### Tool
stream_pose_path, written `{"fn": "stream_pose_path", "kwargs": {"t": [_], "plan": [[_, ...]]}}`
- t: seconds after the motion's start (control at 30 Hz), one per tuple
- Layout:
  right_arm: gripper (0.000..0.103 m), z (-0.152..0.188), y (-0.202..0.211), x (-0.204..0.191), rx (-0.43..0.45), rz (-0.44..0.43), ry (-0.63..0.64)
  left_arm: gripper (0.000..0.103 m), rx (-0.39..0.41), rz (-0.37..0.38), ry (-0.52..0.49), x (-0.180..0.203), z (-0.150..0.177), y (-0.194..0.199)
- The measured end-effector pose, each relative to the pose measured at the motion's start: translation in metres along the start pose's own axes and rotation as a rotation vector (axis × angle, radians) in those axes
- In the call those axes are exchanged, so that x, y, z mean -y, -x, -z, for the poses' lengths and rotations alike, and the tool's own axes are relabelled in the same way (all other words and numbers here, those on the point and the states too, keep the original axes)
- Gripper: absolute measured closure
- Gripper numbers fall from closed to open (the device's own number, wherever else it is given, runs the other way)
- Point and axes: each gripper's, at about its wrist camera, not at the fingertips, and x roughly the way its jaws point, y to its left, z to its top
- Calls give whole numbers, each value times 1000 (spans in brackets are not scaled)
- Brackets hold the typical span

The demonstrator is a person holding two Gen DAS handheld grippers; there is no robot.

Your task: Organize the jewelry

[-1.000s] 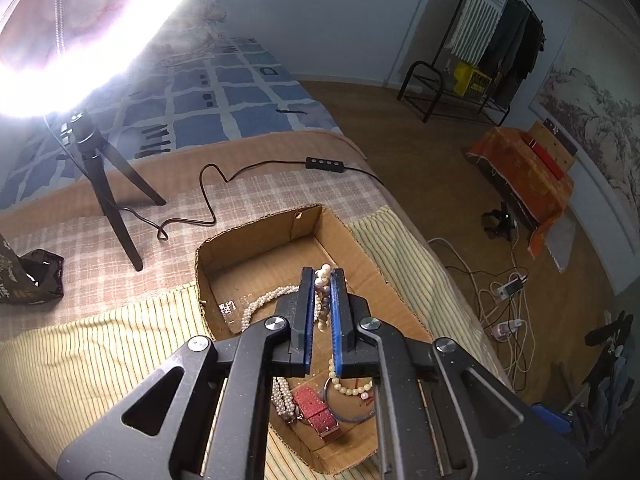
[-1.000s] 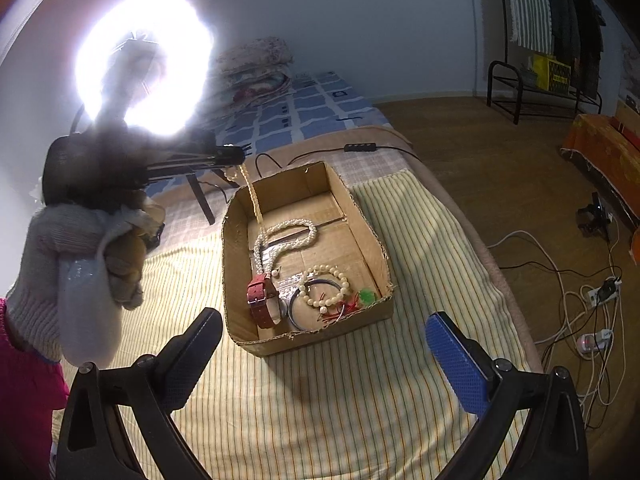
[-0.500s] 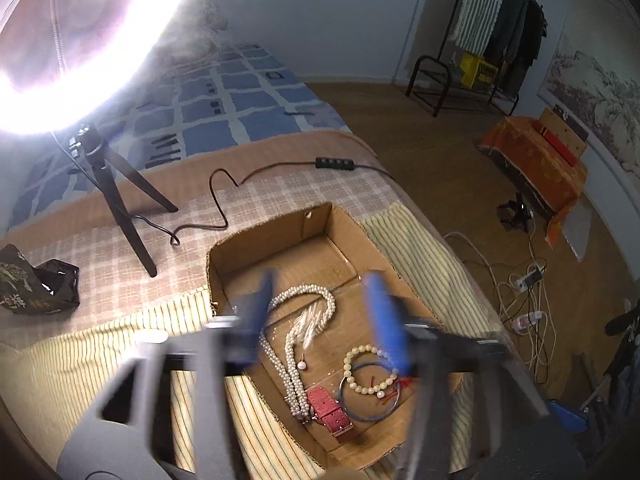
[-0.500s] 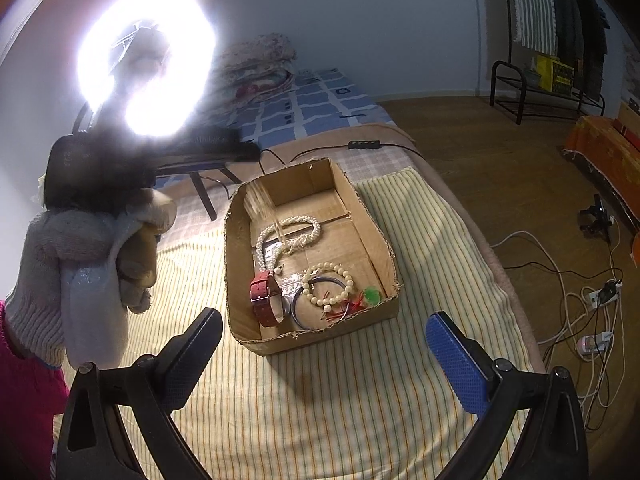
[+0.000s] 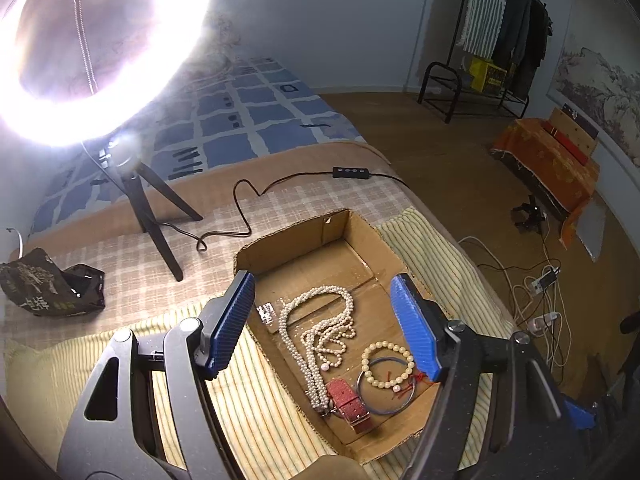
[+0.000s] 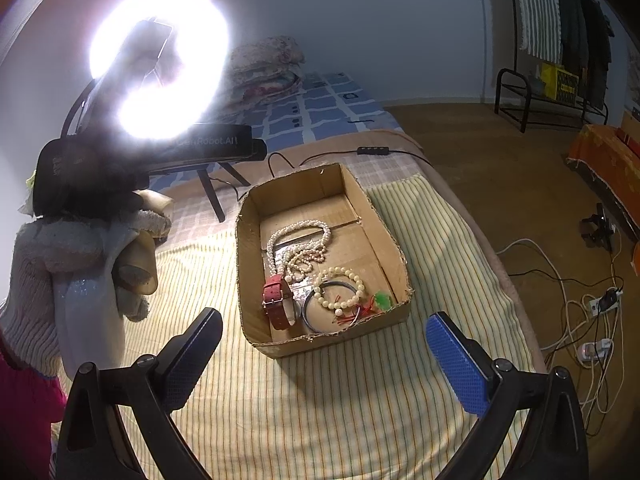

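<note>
While the left gripper (image 5: 324, 324) opens with nothing between its pads, the white pearl necklace (image 5: 320, 332) lies looped in the cardboard box (image 5: 288, 248); right gripper (image 6: 324, 356) gapes empty

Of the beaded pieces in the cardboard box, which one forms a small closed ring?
The cream bead bracelet, lying over the thin metal bangle. The pearl necklace beside it is a long, looped strand, bunched towards the red watch strap.

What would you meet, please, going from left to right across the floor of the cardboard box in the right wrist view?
Red watch strap → beaded bracelet → green charm.
</note>
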Motion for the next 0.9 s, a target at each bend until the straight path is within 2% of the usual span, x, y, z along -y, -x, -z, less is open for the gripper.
{"fn": "stream_pose_path", "kwargs": {"t": [0.3,0.7,0.77,0.9], "plan": [[0,0,8,-6,26,20,10,30,41,-29,4,-10,10,29],[0,-1,35,-27,105,32,31,29,128,-96,13,-38,45,101],[0,1,40,-32,116,32,38,23,145,-109,17,-43,55,116],[0,4,49,-41,145,57,60,20,194,-152,11,-51,76,143]]}}
